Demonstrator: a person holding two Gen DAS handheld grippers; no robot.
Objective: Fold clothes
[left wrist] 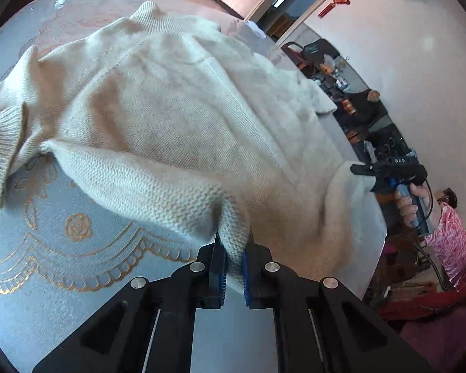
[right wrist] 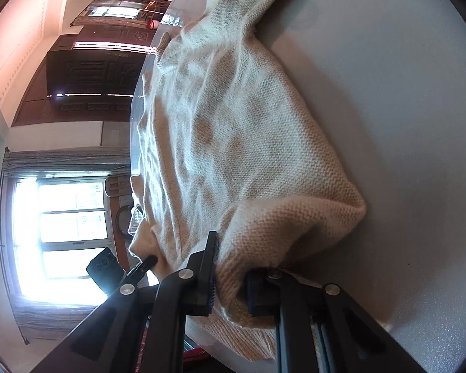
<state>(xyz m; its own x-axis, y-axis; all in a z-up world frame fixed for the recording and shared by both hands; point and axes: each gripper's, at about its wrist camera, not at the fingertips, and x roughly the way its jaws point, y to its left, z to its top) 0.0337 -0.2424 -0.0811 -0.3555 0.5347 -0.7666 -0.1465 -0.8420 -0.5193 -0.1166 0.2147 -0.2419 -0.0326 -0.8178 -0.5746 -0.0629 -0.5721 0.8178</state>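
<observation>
A cream knitted sweater (left wrist: 171, 118) lies spread over the round table (left wrist: 46, 248), which wears a pale blue cloth with gold scrollwork. Only the left camera shows that pattern, the ribbed collar at the far edge, and the person's hand (left wrist: 416, 202) in a pink sleeve. The left gripper (left wrist: 234, 258) pinches a fold of hem. The right gripper (right wrist: 230, 283), seen closely only from its own camera, grips a thick bunched corner, coarse-stitched, beside plain grey tabletop.
</observation>
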